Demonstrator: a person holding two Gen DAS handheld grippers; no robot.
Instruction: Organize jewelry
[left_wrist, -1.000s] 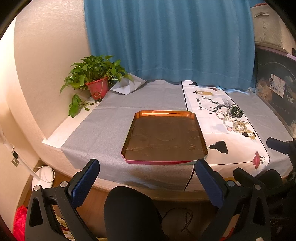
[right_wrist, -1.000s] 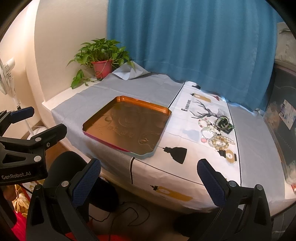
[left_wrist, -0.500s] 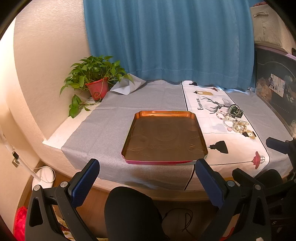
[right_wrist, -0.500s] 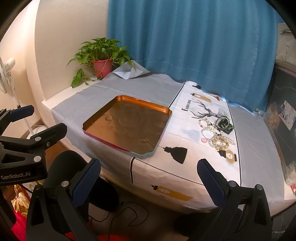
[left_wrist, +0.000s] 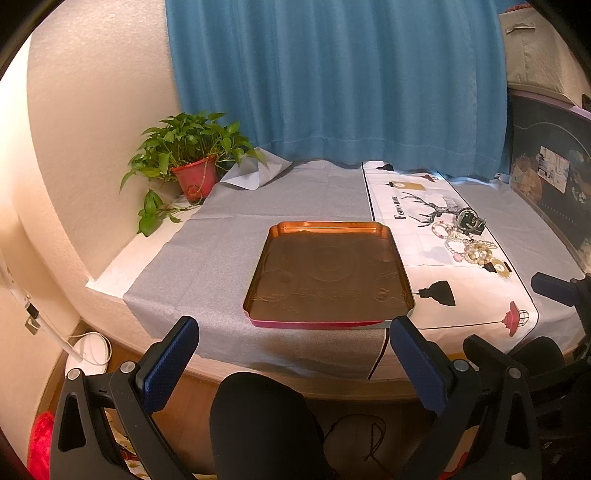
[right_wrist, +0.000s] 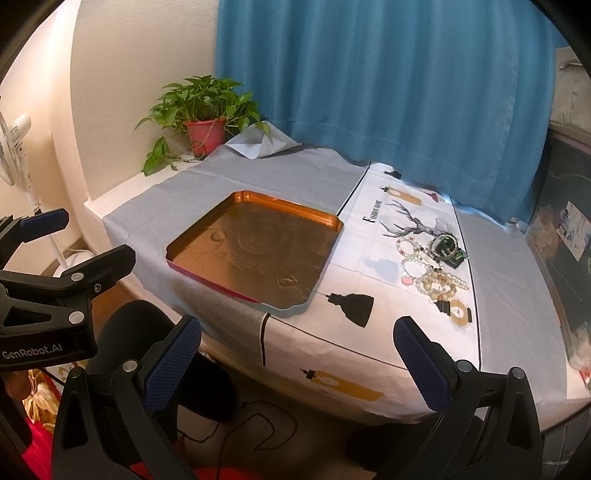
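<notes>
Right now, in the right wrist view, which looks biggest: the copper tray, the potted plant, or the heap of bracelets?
1. Copper tray
2. Potted plant, though it stands farther back
3. Heap of bracelets

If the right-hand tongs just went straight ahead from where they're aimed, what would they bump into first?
Probably the white printed cloth on the table, between the shallow orange metal tray and the pile of beaded bracelets. The open right tongs hover short of the table edge; depth is uncertain.

The tray (left_wrist: 328, 273) is copper-orange with embossed circles and a red outer rim. Pale and pink beaded bracelets (right_wrist: 430, 269) lie on a white cloth (right_wrist: 369, 354) printed with a black deer. Curtain (left_wrist: 332, 81) teal, tablecloth (left_wrist: 207, 258) grey, flowerpot (left_wrist: 195, 181) red.
</notes>
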